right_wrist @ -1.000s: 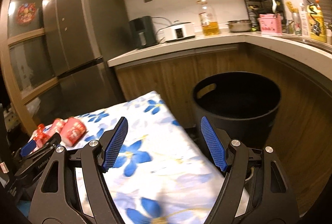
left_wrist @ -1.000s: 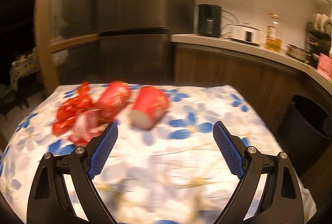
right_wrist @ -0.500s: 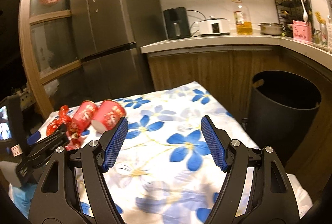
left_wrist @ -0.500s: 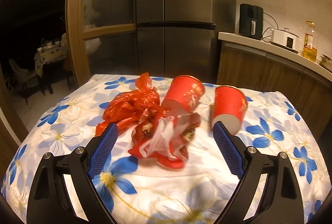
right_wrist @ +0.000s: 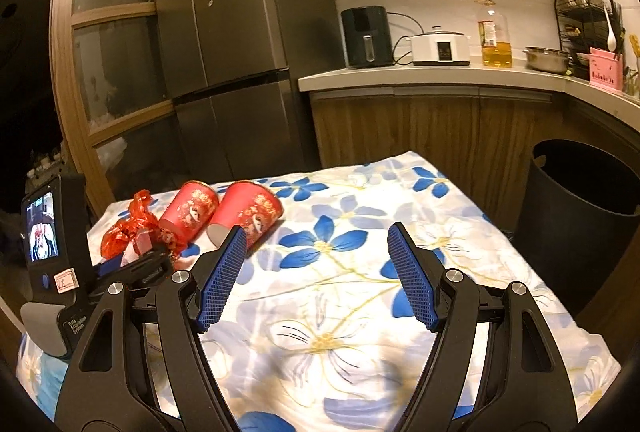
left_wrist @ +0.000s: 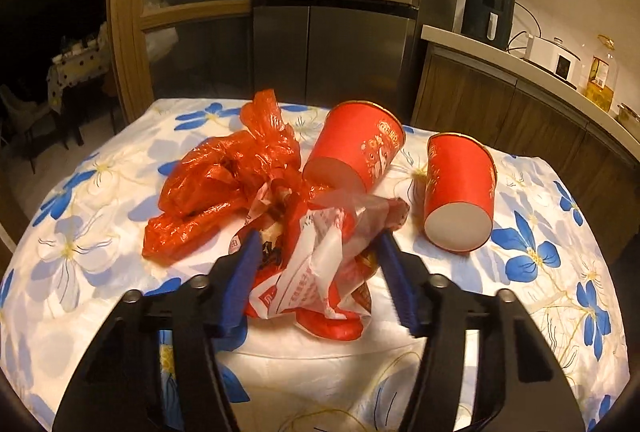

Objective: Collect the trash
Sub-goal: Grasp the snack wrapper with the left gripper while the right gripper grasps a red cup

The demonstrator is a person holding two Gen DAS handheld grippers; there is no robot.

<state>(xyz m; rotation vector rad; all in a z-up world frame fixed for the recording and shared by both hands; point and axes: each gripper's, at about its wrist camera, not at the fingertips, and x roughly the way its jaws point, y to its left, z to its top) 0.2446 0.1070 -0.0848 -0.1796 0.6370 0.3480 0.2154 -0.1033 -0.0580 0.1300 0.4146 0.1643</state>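
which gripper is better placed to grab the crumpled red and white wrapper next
Left. The left gripper already straddles the crumpled wrapper, its jaws closing around it. The right gripper hangs open over bare floral tablecloth, off to the side of the trash pile.

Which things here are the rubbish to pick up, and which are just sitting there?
For the job: crumpled wrapper, red plastic bag, two red paper cups, black bin.
Just there: fridge, oil bottle, air fryer.
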